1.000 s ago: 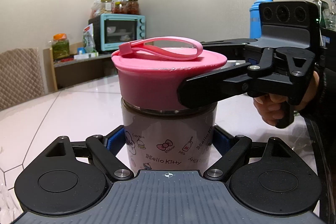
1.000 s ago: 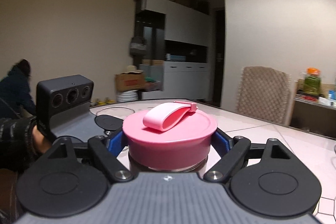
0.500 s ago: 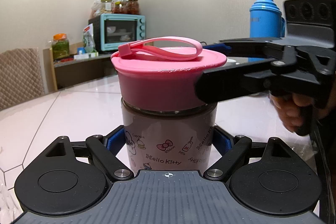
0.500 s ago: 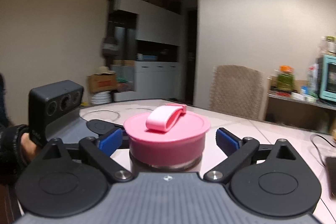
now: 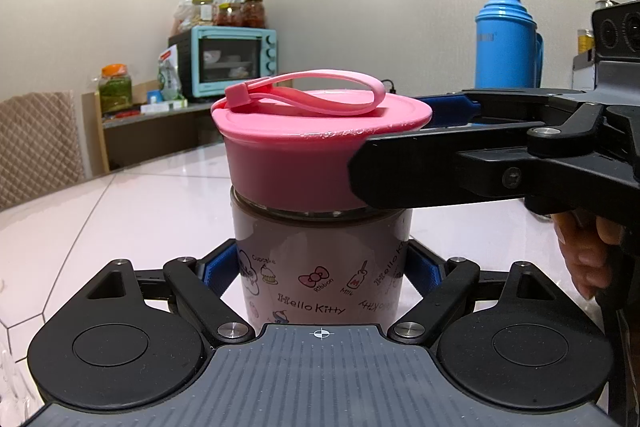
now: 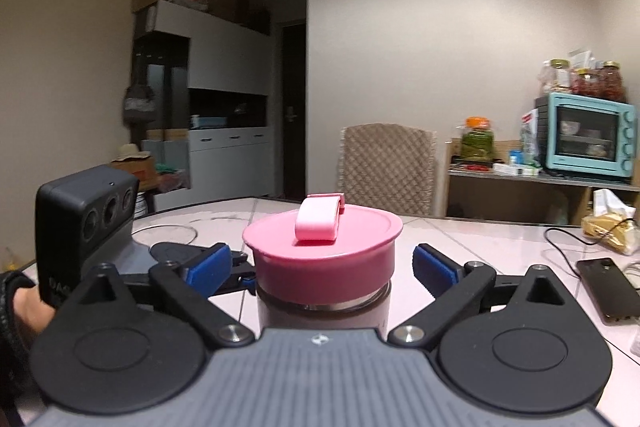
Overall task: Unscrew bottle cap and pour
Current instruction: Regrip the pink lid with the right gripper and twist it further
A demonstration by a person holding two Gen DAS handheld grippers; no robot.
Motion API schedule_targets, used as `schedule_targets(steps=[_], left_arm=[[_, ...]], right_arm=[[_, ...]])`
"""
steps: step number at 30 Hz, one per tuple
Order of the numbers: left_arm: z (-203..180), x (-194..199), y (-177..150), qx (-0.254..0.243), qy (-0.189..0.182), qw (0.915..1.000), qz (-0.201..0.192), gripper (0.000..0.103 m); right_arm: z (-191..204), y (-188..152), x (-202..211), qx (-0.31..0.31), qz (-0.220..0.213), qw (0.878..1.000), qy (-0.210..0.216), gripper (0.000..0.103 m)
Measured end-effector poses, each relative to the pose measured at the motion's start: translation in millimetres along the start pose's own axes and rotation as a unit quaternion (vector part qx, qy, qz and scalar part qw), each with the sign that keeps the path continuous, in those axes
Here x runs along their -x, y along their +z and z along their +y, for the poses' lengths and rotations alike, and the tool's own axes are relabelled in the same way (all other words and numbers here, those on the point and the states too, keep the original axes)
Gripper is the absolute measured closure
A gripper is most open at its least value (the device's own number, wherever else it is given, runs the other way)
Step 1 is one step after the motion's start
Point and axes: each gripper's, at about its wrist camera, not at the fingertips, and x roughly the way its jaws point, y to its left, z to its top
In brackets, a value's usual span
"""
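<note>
While the left tongs (image 5: 322,269) are pinching the pale printed body of the bottle (image 5: 320,267) low down, one blue pad against each side, the right tongs (image 6: 322,267) are standing spread around the pink cap (image 6: 322,247). Their jaws have just been opening, and the cap is sitting between the blue pads with a clear gap on either side, so nothing is pressing on it. In the left wrist view the right tongs are reaching in from the right at cap height, one black finger (image 5: 440,171) crossing in front of the cap's side and the other running behind it. The cap is sitting on the bottle's neck, its pink strap (image 5: 316,95) looping across the top. The bottle is standing upright on the pale tiled surface (image 5: 120,211), directly ahead of both tongs. A hand (image 5: 588,259) is gripping the right handle at the right edge. Farther out, beyond the left tongs, a blue thermos (image 5: 506,43) is standing to the right and a teal toaster oven (image 5: 230,61) on a shelf to the left. Right of the right tongs, a dark phone (image 6: 608,287) is lying on the surface.
</note>
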Motion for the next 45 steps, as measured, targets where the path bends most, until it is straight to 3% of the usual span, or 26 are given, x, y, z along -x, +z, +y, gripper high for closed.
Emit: schedule_targets(steps=[16,19,21,28,34,35,40,45], left_arm=[[1.1,-0.1,-0.1,0.0,0.0,1.0,0.0,0.013],[0.9,-0.2,0.0,0.0,0.0,1.0,0.0,0.013],[0.9,-0.2,-0.1,0.0,0.0,1.0,0.0,0.013],[1.4,-0.3,0.0,0.0,0.0,1.0,0.0,0.013],[2.5,-0.3,0.4,0.0,0.0,1.0,0.0,0.013],[2.2,-0.3,0.4,0.0,0.0,1.0,0.0,0.013],[3.1,-0.6,0.4,0.0,0.0,1.0,0.0,0.013],[2.7,-0.7,0.4,0.0,0.0,1.0,0.0,0.013]], right_arm=[[20.8,-3.0,-19.6,0.007,0.006,0.998,-0.067,0.005],[21.9,-3.4,-21.5,0.006,0.009,0.998,-0.068,0.007],[22.0,-3.8,-22.5,0.006,0.011,0.998,-0.066,0.016],[17.5,-5.0,-22.7,0.02,0.011,0.999,-0.042,0.017],[-16.1,-2.1,-22.9,0.036,0.017,0.997,0.06,0.018],[-26.6,-1.4,-23.8,0.042,0.019,0.995,0.092,0.018],[-53.5,3.9,-28.0,0.065,0.026,0.981,0.18,0.018],[-69.6,11.9,-34.3,0.078,0.035,0.967,0.242,0.018]])
